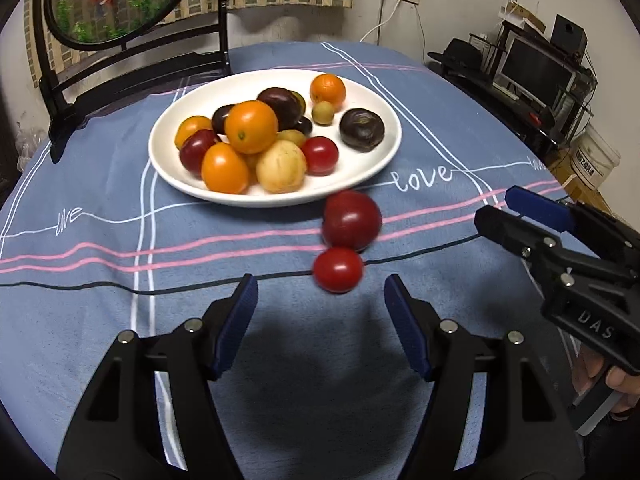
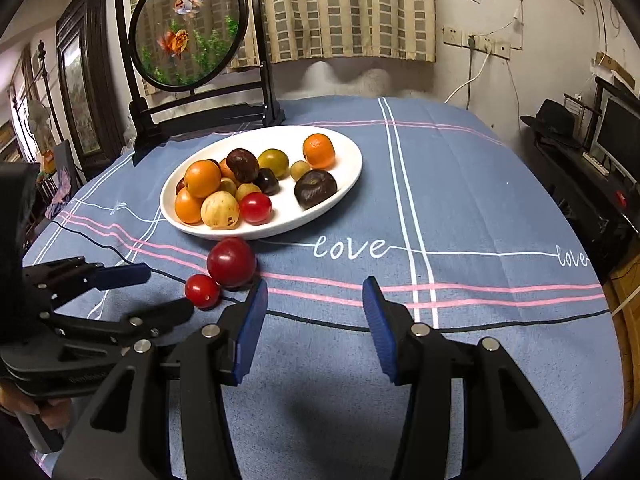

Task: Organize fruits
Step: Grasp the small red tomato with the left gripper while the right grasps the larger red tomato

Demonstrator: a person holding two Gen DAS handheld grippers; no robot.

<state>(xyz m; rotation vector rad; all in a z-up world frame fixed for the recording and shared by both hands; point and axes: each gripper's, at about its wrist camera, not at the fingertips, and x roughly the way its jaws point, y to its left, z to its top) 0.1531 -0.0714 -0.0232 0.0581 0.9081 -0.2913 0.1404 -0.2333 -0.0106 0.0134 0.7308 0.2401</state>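
A white plate (image 1: pixel 168 168) (image 2: pixel 320 212) piled with oranges, dark plums, a pale yellow fruit and a red tomato stands mid-table. On the blue cloth just in front of it lie a big red plum (image 1: pixel 351 220) (image 2: pixel 231 262) and a small red tomato (image 1: pixel 338 270) (image 2: pixel 202 290), touching each other. My left gripper (image 1: pixel 322 282) (image 2: pixel 166 290) is open, its blue pads wide apart with the tomato just beyond the tips, none of it pressed. My right gripper (image 2: pixel 316 284) (image 1: pixel 496 210) is open over bare cloth to the right of both fruits, holding nothing.
A round fish picture on a black stand (image 1: pixel 120 0) (image 2: pixel 188 28) stands behind the plate at the back left. Off the table's right edge are a dark desk with a monitor (image 1: pixel 536 68) and a white bucket (image 1: pixel 596 156). A hand (image 1: pixel 620 380) grips the right tool.
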